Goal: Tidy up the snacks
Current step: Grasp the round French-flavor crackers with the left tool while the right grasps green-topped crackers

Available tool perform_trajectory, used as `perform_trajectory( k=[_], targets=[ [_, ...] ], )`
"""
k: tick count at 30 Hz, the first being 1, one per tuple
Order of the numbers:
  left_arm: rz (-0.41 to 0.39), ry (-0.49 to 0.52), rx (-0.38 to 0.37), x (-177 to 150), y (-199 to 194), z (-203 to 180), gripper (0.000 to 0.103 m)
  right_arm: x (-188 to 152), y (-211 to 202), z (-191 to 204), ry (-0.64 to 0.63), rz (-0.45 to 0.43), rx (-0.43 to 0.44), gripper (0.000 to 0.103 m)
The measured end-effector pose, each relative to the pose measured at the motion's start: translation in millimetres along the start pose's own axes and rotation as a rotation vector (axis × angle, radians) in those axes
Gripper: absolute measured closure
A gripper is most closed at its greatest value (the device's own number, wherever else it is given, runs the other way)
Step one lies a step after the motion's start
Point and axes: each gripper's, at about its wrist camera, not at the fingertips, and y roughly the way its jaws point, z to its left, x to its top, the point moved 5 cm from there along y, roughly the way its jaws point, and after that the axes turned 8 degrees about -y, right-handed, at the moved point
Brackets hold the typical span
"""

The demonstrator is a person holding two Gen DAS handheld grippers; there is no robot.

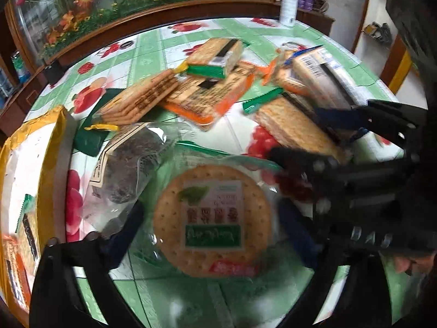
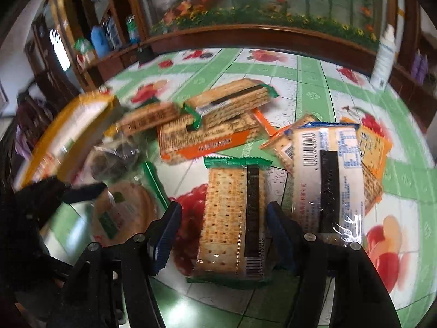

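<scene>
My left gripper (image 1: 210,224) is open, its blue-padded fingers on either side of a round cracker pack (image 1: 213,221) with a green label lying on the table. My right gripper (image 2: 222,227) is open, its fingers straddling a green-edged rectangular cracker pack (image 2: 232,218). The right gripper also shows in the left wrist view (image 1: 322,134) over that same pack (image 1: 295,128). A blue-and-white barcode pack (image 2: 327,180) lies right of it. A dark snack in clear wrap (image 1: 131,164) lies beside the round pack.
A heap of orange- and green-edged cracker packs (image 2: 213,125) sits mid-table on the fruit-print tablecloth (image 2: 314,95). A yellow-and-white box (image 1: 30,177) stands at the left. A white spray bottle (image 1: 289,0) stands at the far edge by a wooden cabinet.
</scene>
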Motion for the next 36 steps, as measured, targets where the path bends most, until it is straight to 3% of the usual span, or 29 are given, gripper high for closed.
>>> perform_trajectory(
  k=[4,5,6,10,15,18,28,36],
  targets=[
    [-0.03,-0.05,-0.028,-6,2,9,0.005,-2,12,2,-0.021,0.011,-0.024,0.04],
    [-0.042,-0.056,-0.03,-8,0,11,0.017,-2,12,1,-0.013,0.009,-0.02,0.042],
    [-0.048,-0.064,-0.029,-8,-2,12,0.027,-2,12,-1,-0.009,0.01,-0.024,0.052],
    [-0.046,-0.08,-0.032,-16,-3,12,0.027,-7,6,-7,0.029,0.005,-0.012,0.054],
    [-0.067,-0.133,-0.092,-29,-30,15,0.027,-17,-11,-4,0.072,-0.02,0.022,0.054],
    [-0.106,-0.136,-0.073,-40,-53,16,0.027,-24,-30,1,0.078,-0.045,0.032,0.054],
    [-0.291,-0.189,0.144,-51,-133,51,0.027,-36,-99,38,0.092,-0.152,0.071,0.055],
    [-0.34,-0.207,0.208,-62,-161,74,0.027,-19,-130,88,0.021,-0.217,0.108,0.055]
  ],
)
